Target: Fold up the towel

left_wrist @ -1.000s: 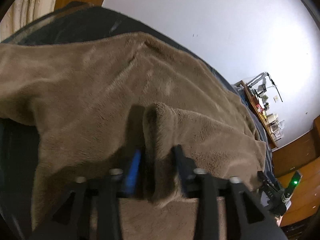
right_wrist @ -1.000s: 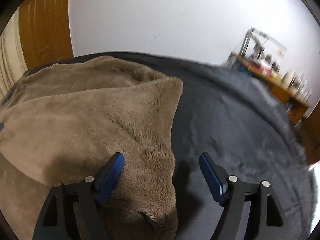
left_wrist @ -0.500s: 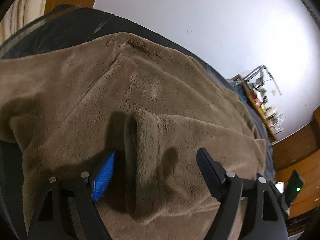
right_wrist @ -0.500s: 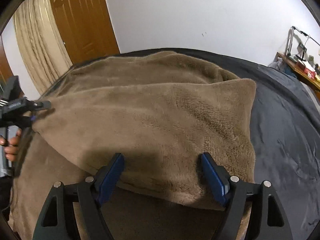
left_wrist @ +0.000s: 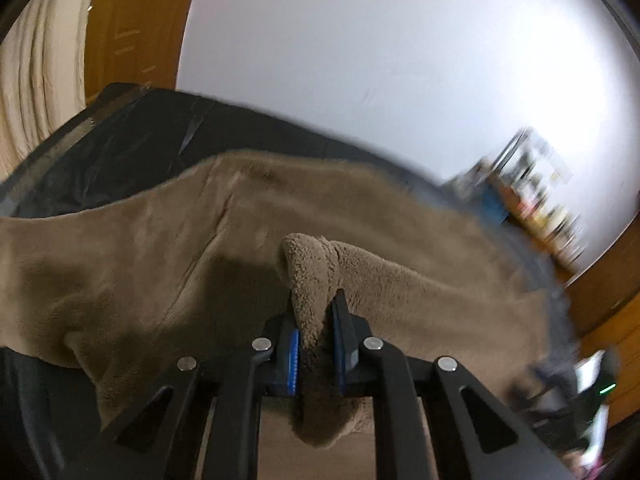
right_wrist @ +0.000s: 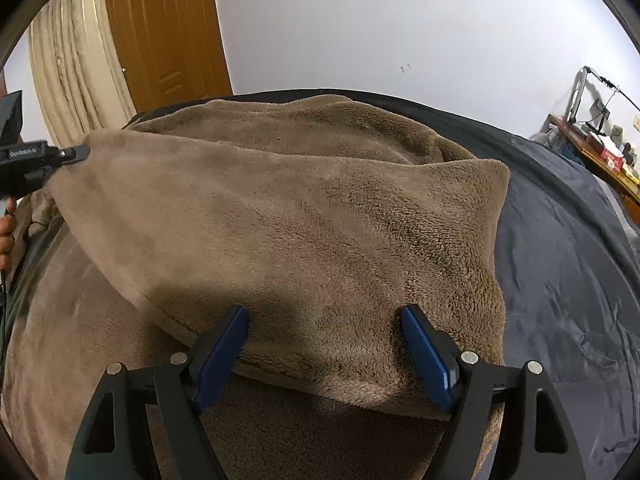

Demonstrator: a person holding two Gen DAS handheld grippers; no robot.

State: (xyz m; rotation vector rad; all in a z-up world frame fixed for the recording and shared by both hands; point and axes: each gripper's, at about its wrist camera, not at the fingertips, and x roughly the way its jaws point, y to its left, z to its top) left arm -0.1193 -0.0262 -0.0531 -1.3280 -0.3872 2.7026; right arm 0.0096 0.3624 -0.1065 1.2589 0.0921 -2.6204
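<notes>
A brown plush towel (left_wrist: pixel 160 264) lies spread on a dark bed, with one flap doubled back over itself (right_wrist: pixel 300 220). My left gripper (left_wrist: pixel 315 302) has its jaws closing, and both pads press a raised ridge of the towel that hangs out below them. In the right wrist view the left gripper (right_wrist: pixel 44 156) holds the flap's far left corner lifted, with a hand (right_wrist: pixel 6 232) behind it. My right gripper (right_wrist: pixel 324 312) stands open over the flap's near folded edge, its blue pads (right_wrist: pixel 424 356) wide apart with towel lying between them.
The dark bedsheet (right_wrist: pixel 560 260) lies bare to the right of the towel and beyond it (left_wrist: pixel 120 152). A wooden door (right_wrist: pixel 168 28) and a beige curtain (right_wrist: pixel 68 60) stand at the back left. A cluttered desk (right_wrist: pixel 600 148) sits far right.
The left jaws went from wide apart to pinched on the towel ridge, which now stands lifted. The right gripper swung left from the towel's right edge to over the flap.
</notes>
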